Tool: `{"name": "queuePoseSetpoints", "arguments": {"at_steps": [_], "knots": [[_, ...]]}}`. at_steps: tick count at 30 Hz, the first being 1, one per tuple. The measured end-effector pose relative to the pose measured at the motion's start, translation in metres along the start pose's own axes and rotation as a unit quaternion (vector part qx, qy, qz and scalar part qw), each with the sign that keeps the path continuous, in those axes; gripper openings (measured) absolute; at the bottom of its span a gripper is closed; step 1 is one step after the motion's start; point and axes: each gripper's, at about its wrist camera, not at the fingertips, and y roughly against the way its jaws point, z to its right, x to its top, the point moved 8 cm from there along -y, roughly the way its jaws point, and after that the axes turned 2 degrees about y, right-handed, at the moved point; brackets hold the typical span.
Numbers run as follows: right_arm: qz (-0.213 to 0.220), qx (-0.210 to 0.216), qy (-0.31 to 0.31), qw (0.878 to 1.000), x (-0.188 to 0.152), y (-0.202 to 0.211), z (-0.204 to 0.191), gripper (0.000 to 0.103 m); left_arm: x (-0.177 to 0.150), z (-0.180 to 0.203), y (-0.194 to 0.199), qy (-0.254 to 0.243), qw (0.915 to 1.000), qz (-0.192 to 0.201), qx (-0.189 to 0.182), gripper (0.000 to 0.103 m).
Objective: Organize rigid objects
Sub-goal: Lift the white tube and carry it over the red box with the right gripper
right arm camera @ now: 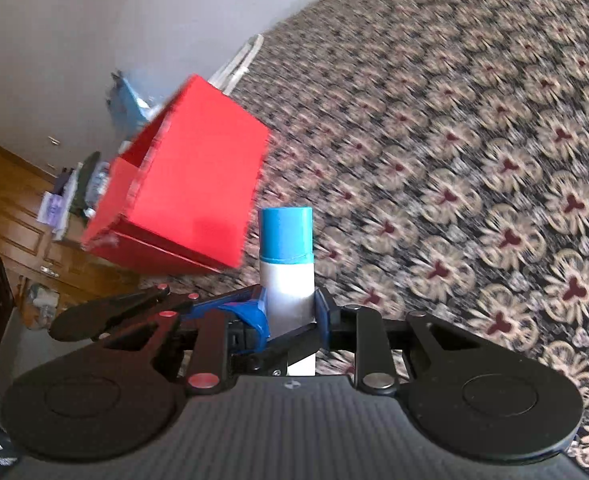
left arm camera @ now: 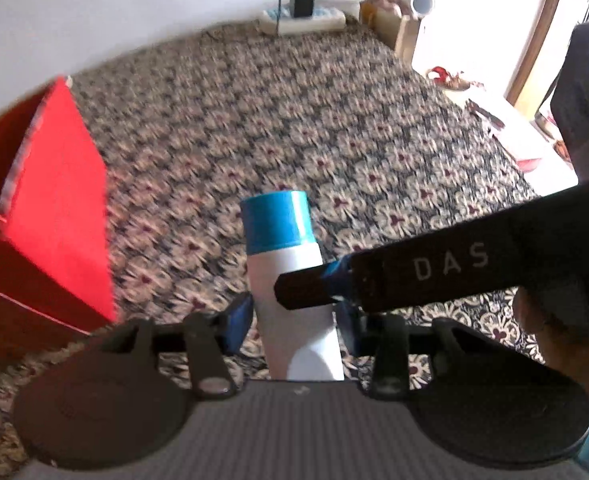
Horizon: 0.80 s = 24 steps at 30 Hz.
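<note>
A white bottle with a blue cap [left arm camera: 290, 276] stands upright between the blue-padded fingers of both grippers, above a flower-patterned bedspread [left arm camera: 294, 128]. My left gripper [left arm camera: 294, 320] is shut on the bottle's lower body. My right gripper [right arm camera: 292, 316] is shut on the same bottle [right arm camera: 288, 264], and its black arm marked DAS [left arm camera: 434, 276] crosses the left wrist view from the right. An open red box [left arm camera: 50, 216] sits on the bedspread to the left; it also shows in the right wrist view [right arm camera: 190, 184].
A power strip with a black charger [left arm camera: 302, 12] lies at the far edge by the white wall. Small clutter [left arm camera: 454, 80] sits on a white surface at the right. A wooden cabinet [right arm camera: 18, 216] stands beyond the box.
</note>
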Motion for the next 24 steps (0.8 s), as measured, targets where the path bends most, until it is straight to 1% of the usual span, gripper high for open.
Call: {"name": "queuePoseSetpoints", "arguments": {"at_steps": [3,7,9,13,17,20,24], "knots": [[0.018,0.009,0.009,1.000,0.011,0.005,-0.020,0.007,0.010,-0.010,0.019,-0.002,0.9995,0.028,0.014,0.041],[0.053,0.008,0.042,0.998,0.030,0.013,-0.054,0.007,0.030,-0.029,0.044,-0.001,0.9979,0.065,0.009,0.041],[0.067,0.008,0.053,0.996,0.041,0.009,-0.073,0.007,0.039,-0.039,0.057,-0.008,0.9963,0.085,0.010,0.041],[0.096,0.009,0.072,0.993,0.057,0.007,-0.103,0.008,0.052,-0.071,0.083,-0.019,0.9922,0.122,0.012,0.040],[0.118,0.007,0.094,0.989,0.073,-0.015,-0.144,0.008,0.062,-0.113,0.103,-0.021,0.9891,0.145,0.012,0.040],[0.122,0.006,0.108,0.987,0.083,-0.036,-0.172,0.008,0.066,-0.151,0.115,-0.015,0.9872,0.158,0.013,0.040],[0.121,-0.008,0.121,0.985,0.097,-0.072,-0.201,0.008,0.073,-0.196,0.112,-0.004,0.9879,0.155,0.013,0.040]]}}
